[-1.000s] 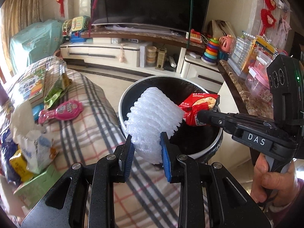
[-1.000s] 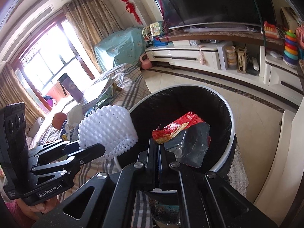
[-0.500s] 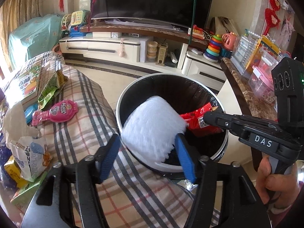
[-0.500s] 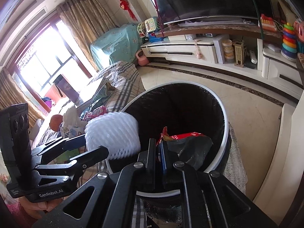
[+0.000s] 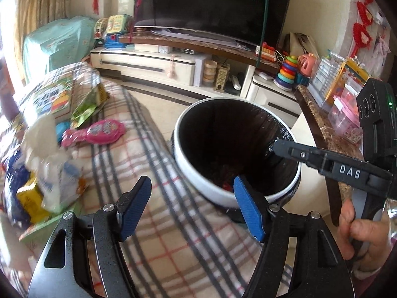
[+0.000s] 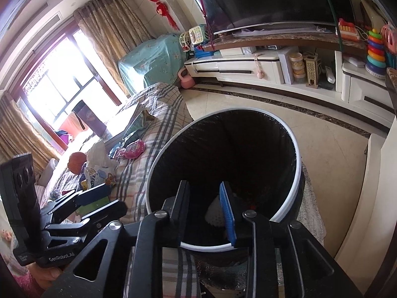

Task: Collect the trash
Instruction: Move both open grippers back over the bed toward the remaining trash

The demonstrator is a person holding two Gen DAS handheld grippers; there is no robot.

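My left gripper [image 5: 192, 204] is spread wide, fingers [image 5: 247, 211] holding nothing. It hovers over the plaid cloth [image 5: 153, 223] at the near-left rim of the trash bin [image 5: 198, 181].

My right gripper [image 6: 204, 208] is partly open, a clear gap between its fingers [image 6: 227, 213], nothing held. It points down into the bin [image 6: 295, 186] from the near side.

The bin stands upright, mouth up, white rim and black liner, just right of the cloth-covered surface.

White foam net [image 6: 214, 213] lies at the bottom of the bin, on the near side, partly hidden behind my right fingers. I cannot tell its long axis or which way it points. A bit of red trash [image 5: 225, 186] sits beside it in the dark bottom; details unclear.

On the cloth, left of the bin: pink toy [image 5: 95, 132], long axis running left-right; green packet [image 5: 88, 105] farther back; white plastic bag [image 5: 49, 159] near left, blurred.
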